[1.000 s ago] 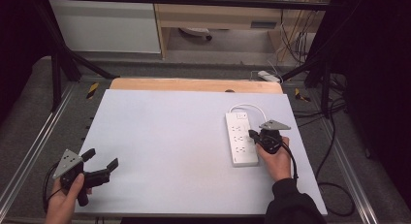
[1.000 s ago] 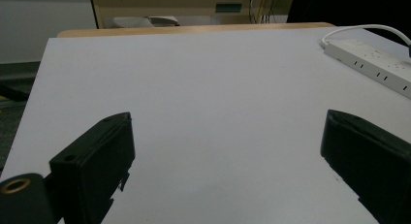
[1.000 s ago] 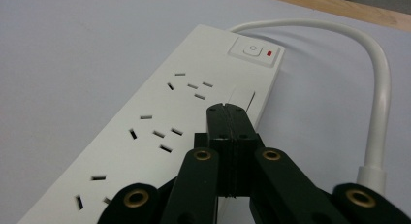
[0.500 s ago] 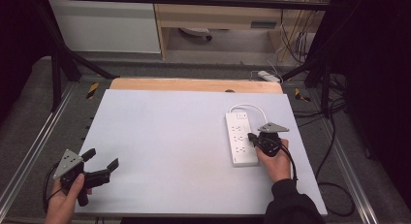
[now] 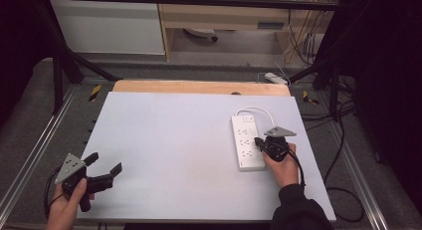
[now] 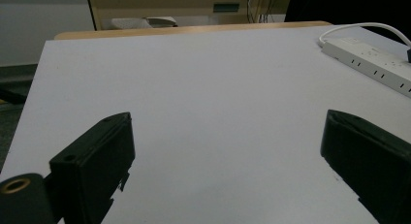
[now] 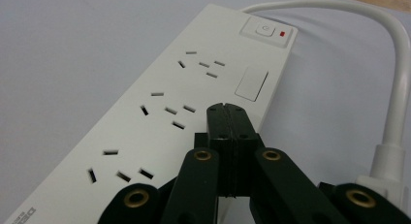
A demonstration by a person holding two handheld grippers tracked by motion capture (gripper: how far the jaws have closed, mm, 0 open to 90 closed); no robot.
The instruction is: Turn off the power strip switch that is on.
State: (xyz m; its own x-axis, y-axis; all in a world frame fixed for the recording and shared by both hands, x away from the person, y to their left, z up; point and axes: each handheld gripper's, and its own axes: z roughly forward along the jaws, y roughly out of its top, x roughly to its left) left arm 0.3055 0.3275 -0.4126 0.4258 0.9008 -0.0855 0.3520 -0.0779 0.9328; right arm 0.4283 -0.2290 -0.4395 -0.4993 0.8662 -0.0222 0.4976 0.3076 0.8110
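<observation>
Right gripper (image 5: 259,142): jaws pressed together, empty, over the white power strip (image 5: 247,143).
Left gripper (image 5: 104,166): jaws spread, empty, well apart.
Table (image 5: 174,140): bare between them.

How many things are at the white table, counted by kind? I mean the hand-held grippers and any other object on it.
Grippers: 2, the left gripper, jaws open, and the right gripper, jaws shut above the strip.
Power strips: 1, the white power strip with its cable.
Total: 3
</observation>
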